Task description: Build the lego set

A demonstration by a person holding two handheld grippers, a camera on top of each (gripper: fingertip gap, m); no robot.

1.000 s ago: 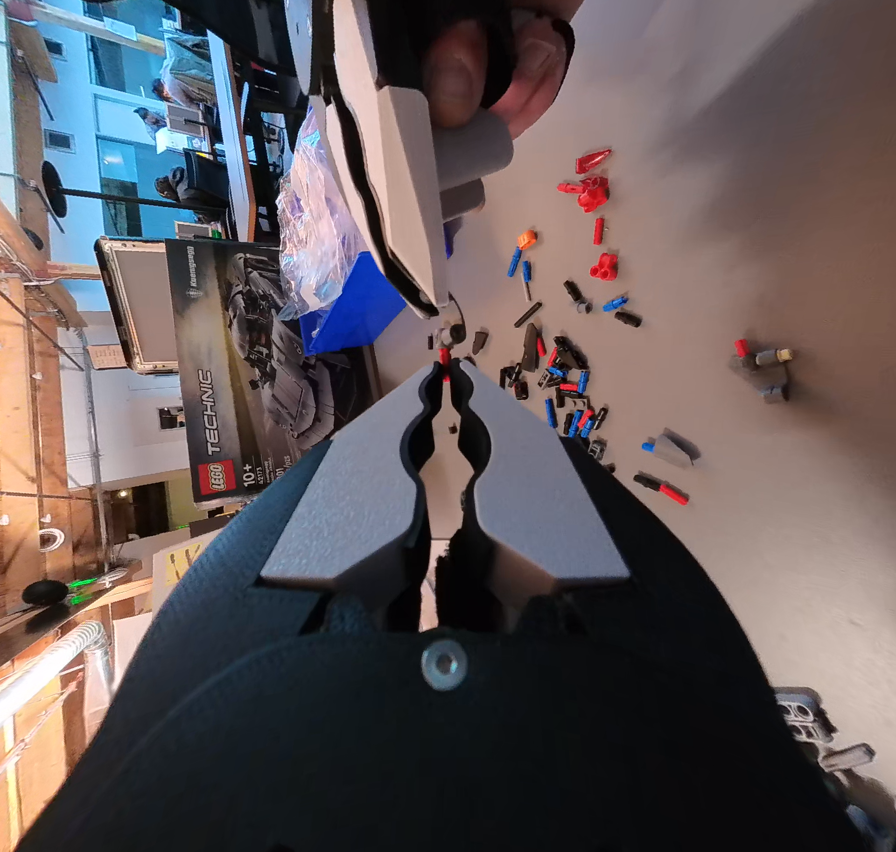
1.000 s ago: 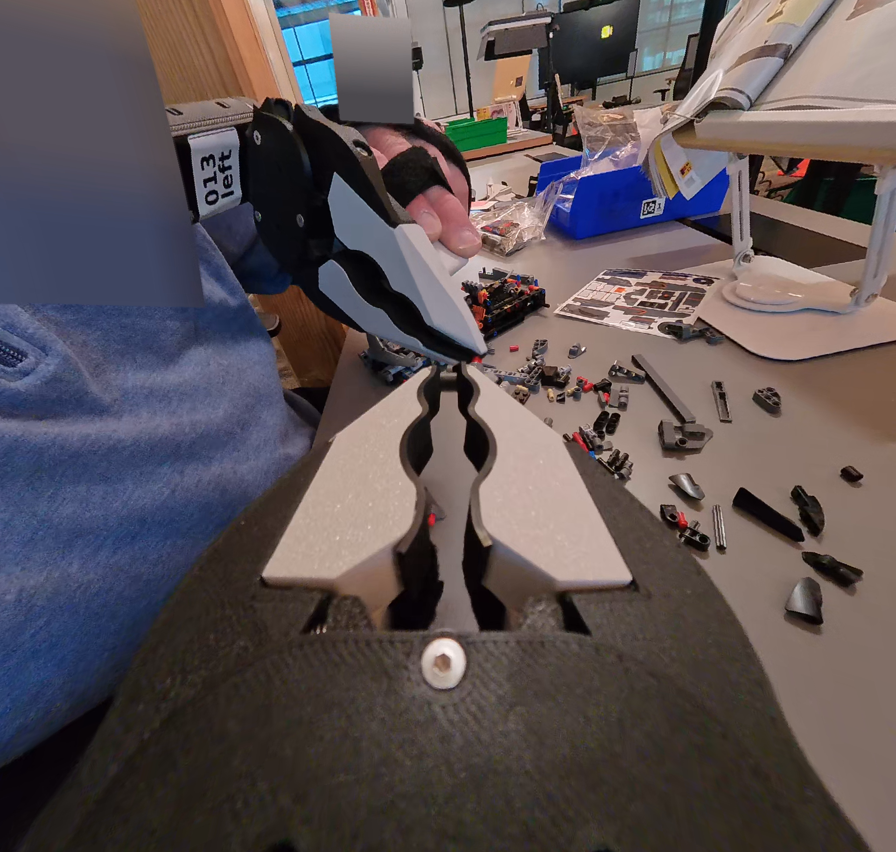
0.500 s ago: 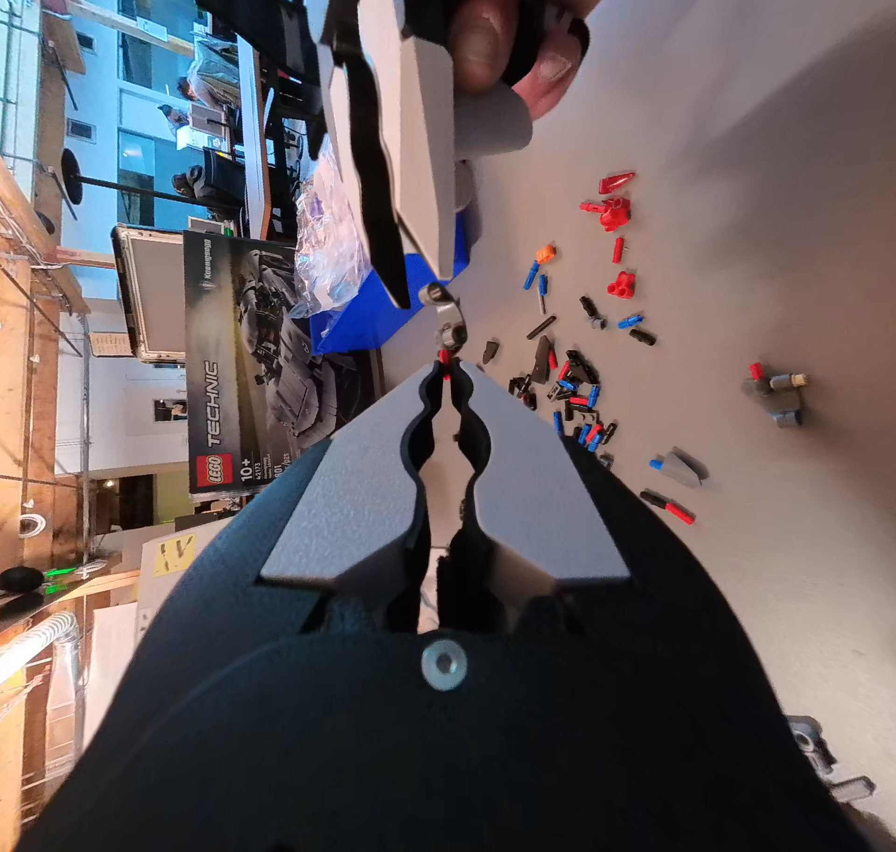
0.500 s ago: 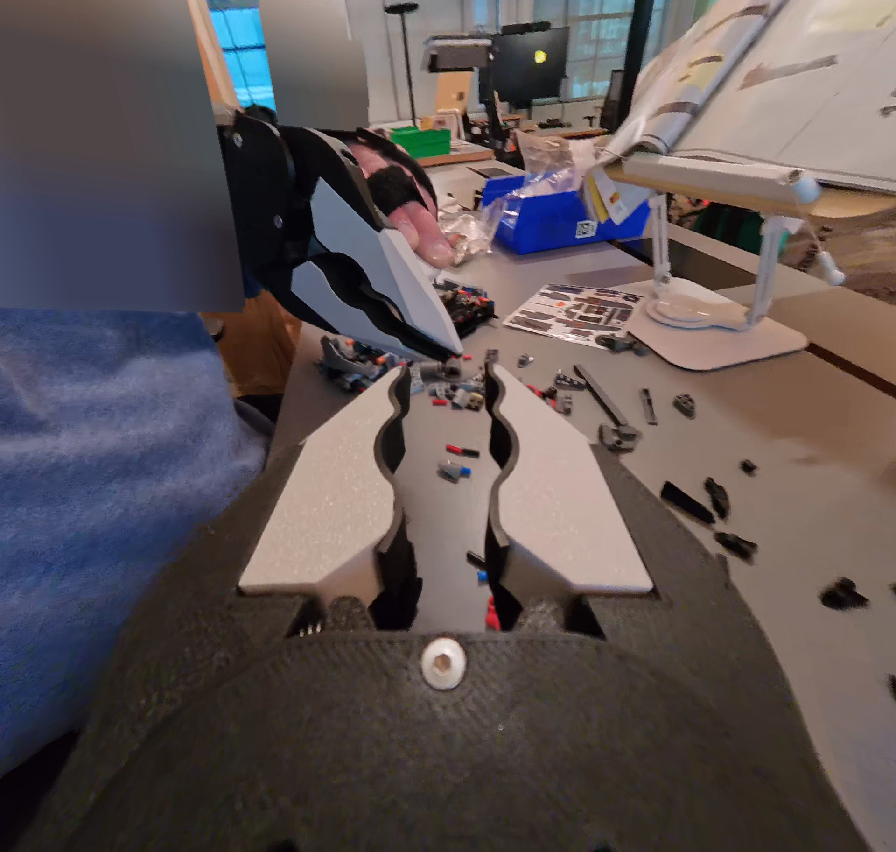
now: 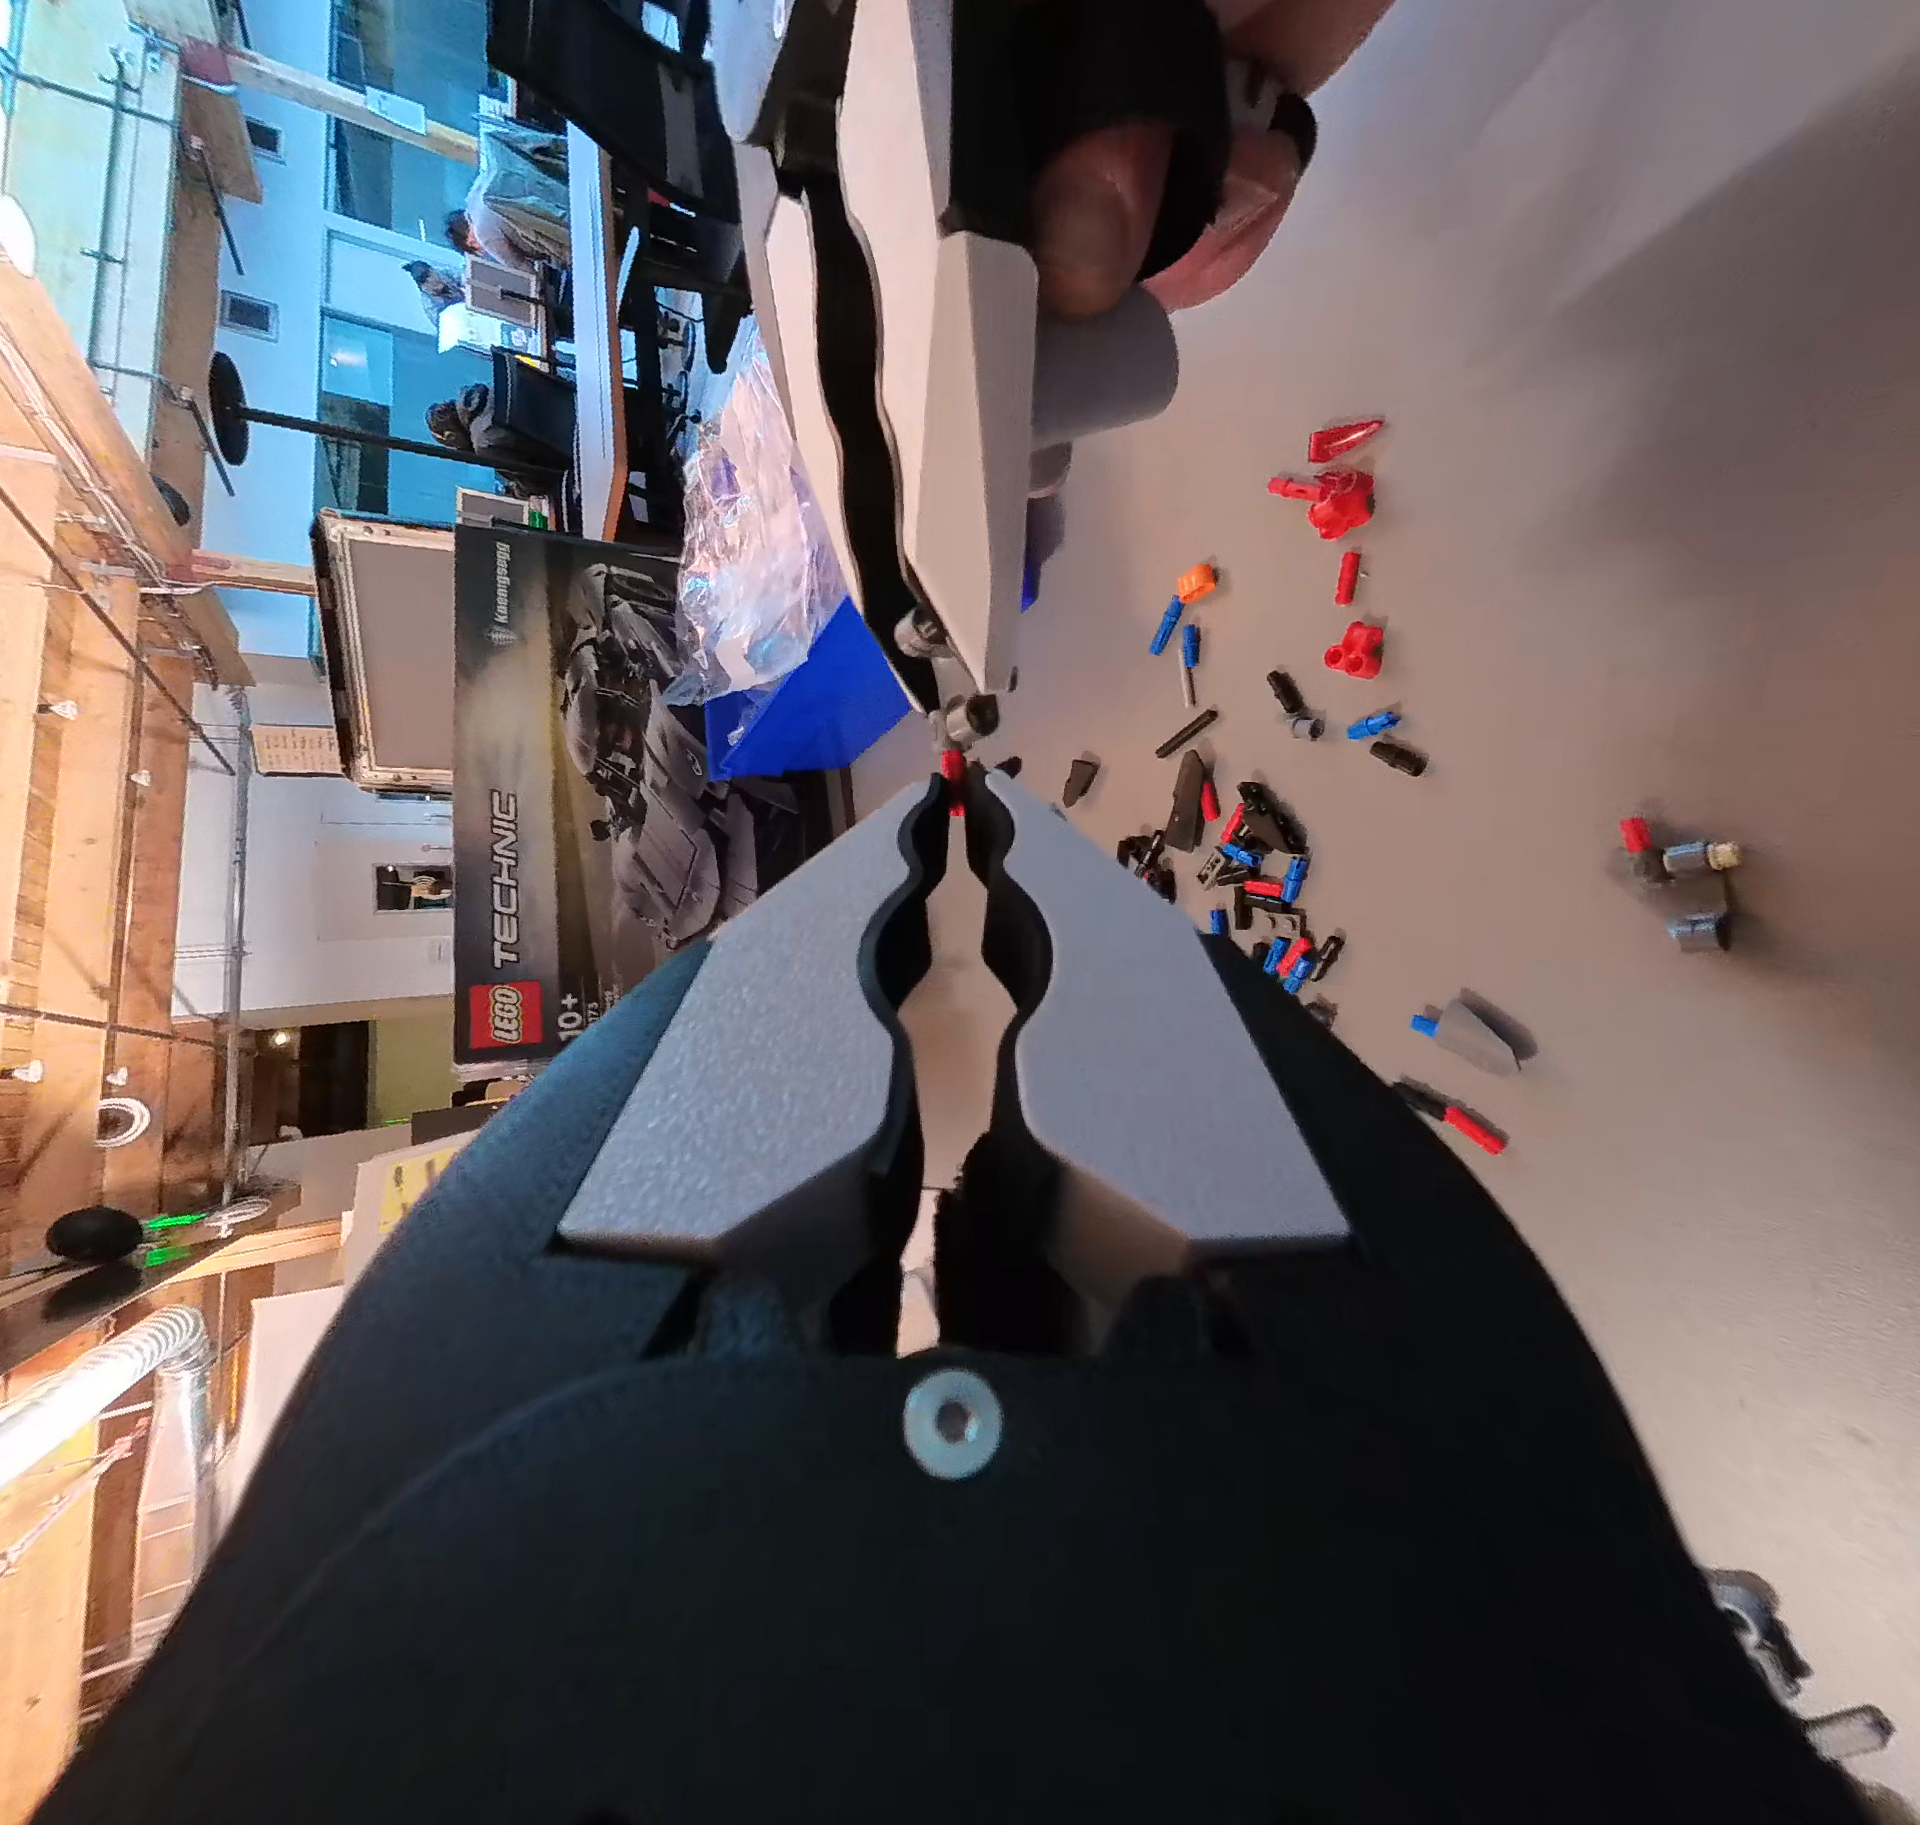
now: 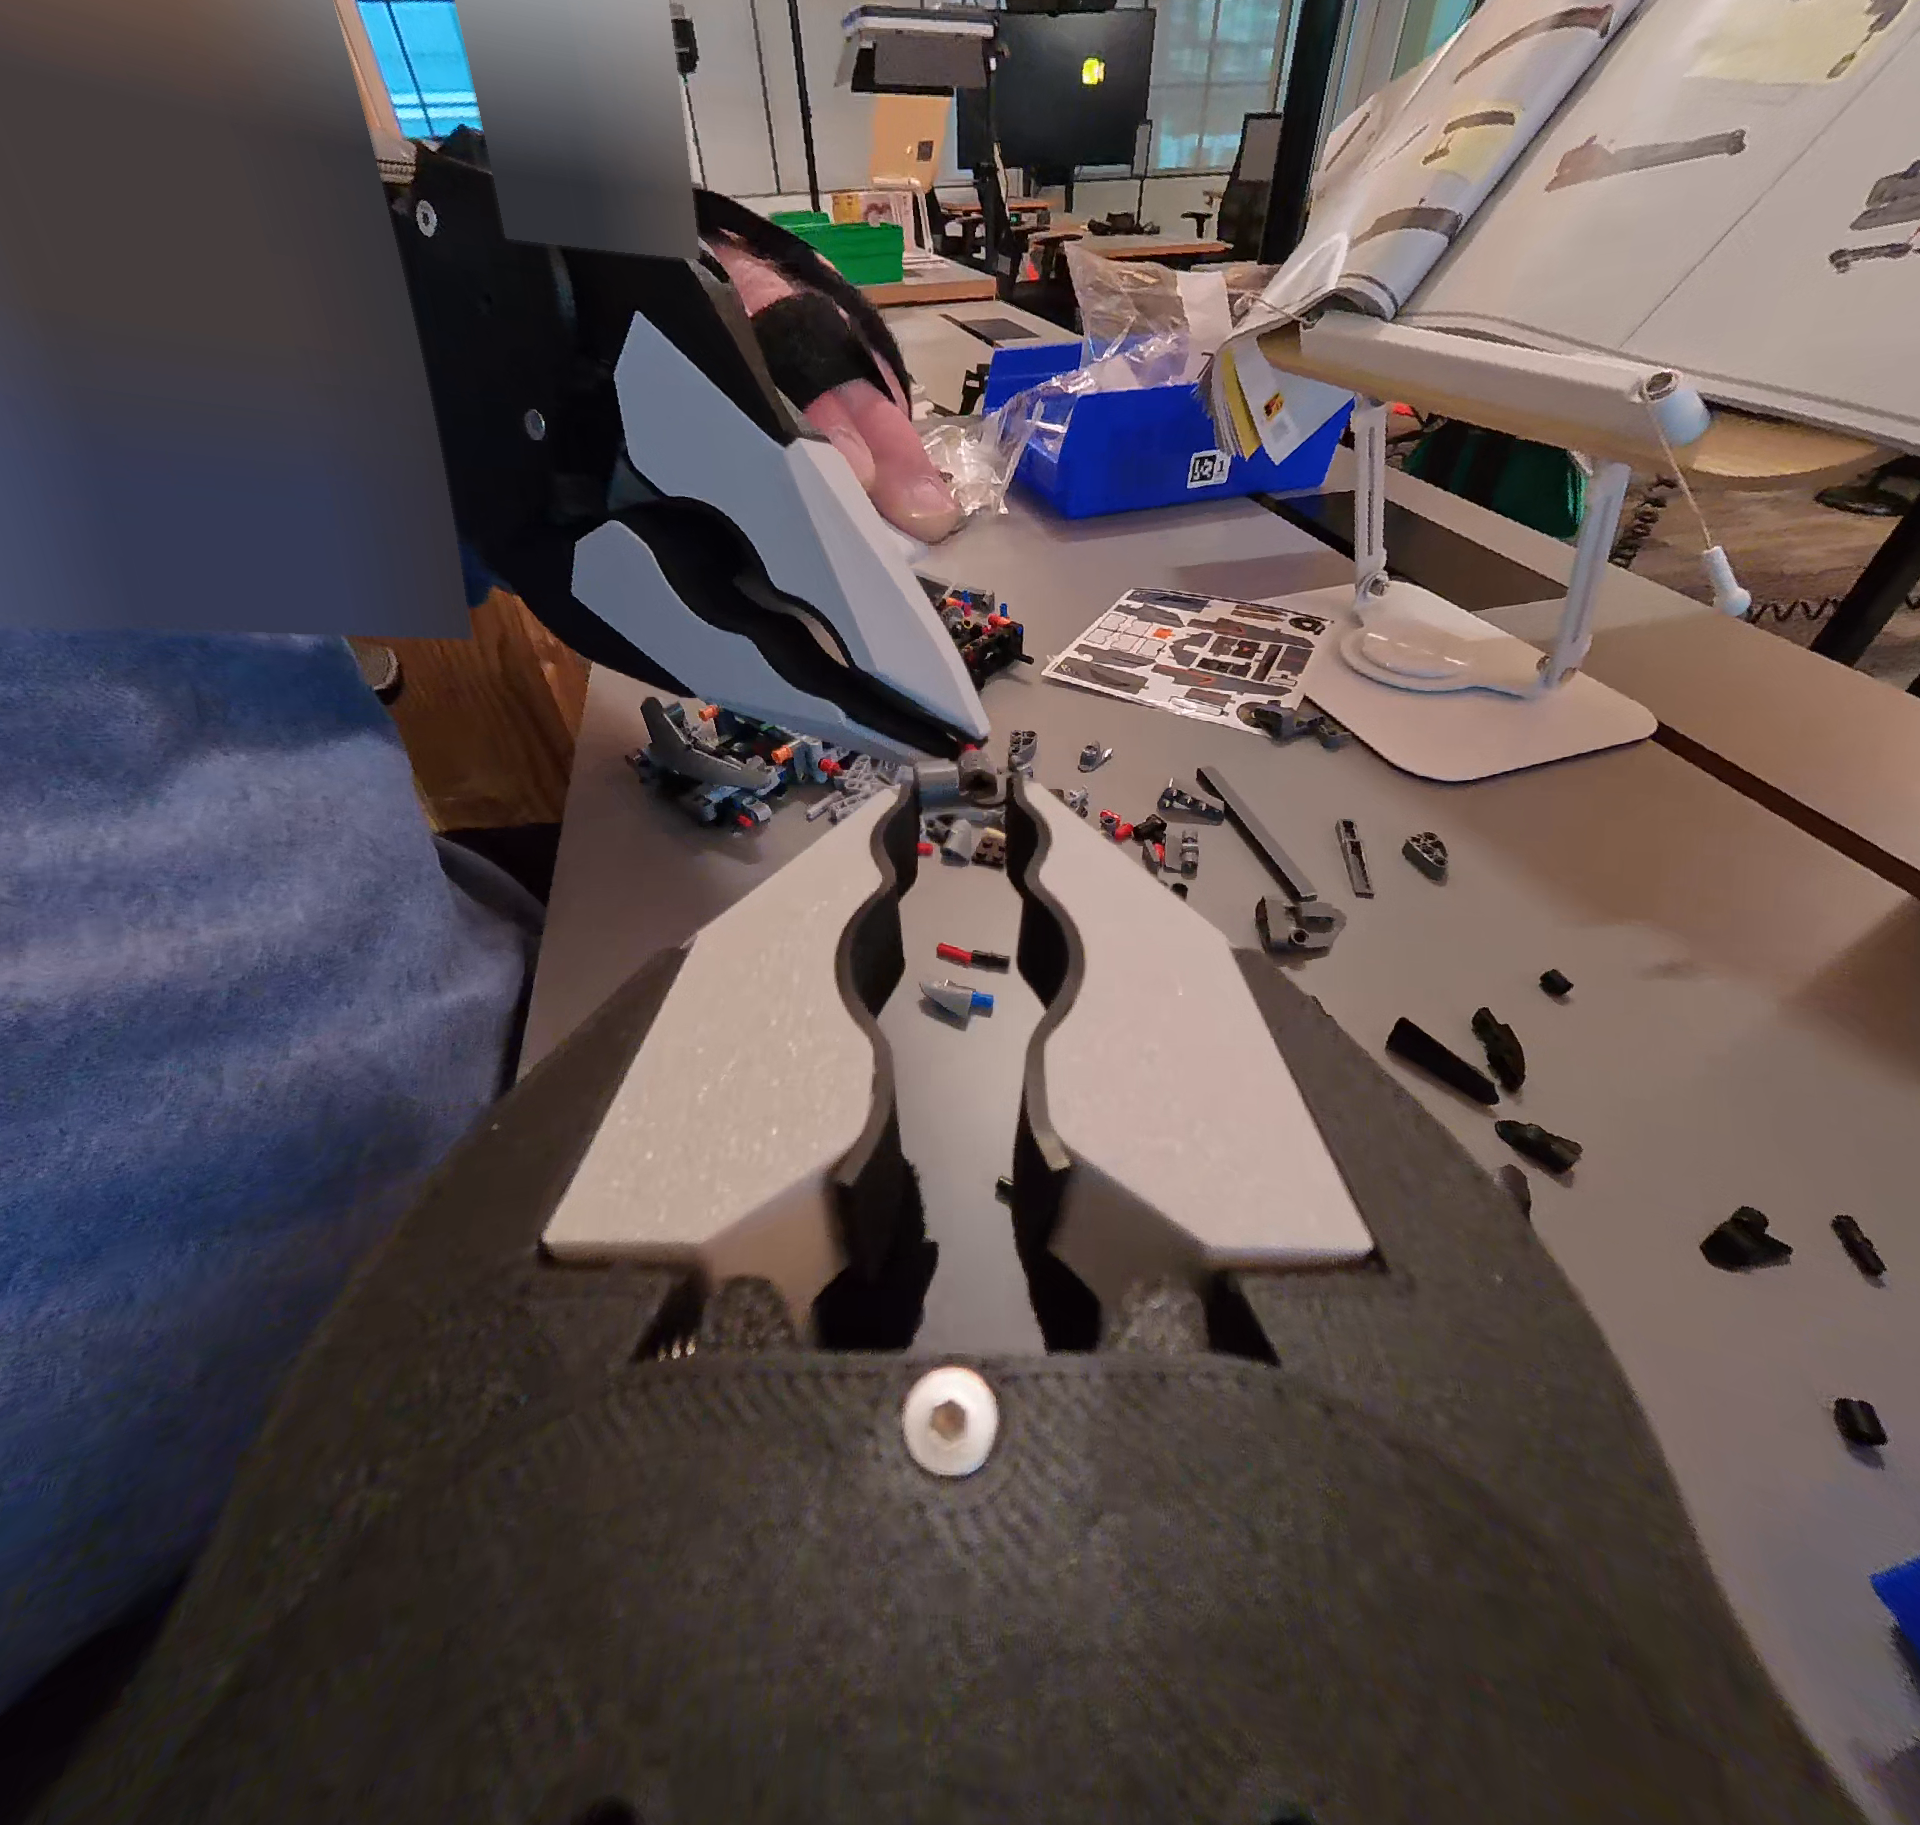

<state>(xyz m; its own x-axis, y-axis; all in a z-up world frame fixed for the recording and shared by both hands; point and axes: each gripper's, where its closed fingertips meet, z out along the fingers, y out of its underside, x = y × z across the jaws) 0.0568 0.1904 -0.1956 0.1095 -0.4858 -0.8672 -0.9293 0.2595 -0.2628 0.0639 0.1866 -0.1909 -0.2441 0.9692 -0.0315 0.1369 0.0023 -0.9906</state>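
Left gripper (image 5: 964, 801): jaws drawn nearly together, pinching a small red pin (image 5: 953, 776) whose free end projects past the tips toward 12 o'clock in the left wrist view. The pin's long axis runs along the fingers, straight out of the tool.

Directly ahead of that pin — touching or all but touching, which cannot be settled — sits a grey connector piece (image 5: 966, 715), its round socket facing the pin. The piece lies at 12 o'clock from the left tips.

Right gripper (image 6: 961, 788): jaws at a narrow gap, closed across the grey connector (image 6: 958, 776) at the very tips; in the right wrist view the left tool comes in from 10 o'clock and meets it there. Both tools are held above the grey table (image 6: 1558, 996), clear of the loose parts (image 6: 1153, 830) scattered on it.

Judgement: the step in hand is seating pin into socket. It turns on keeping pin axis and socket bore in line — a push along the left fingers' own direction, the right holding firm.
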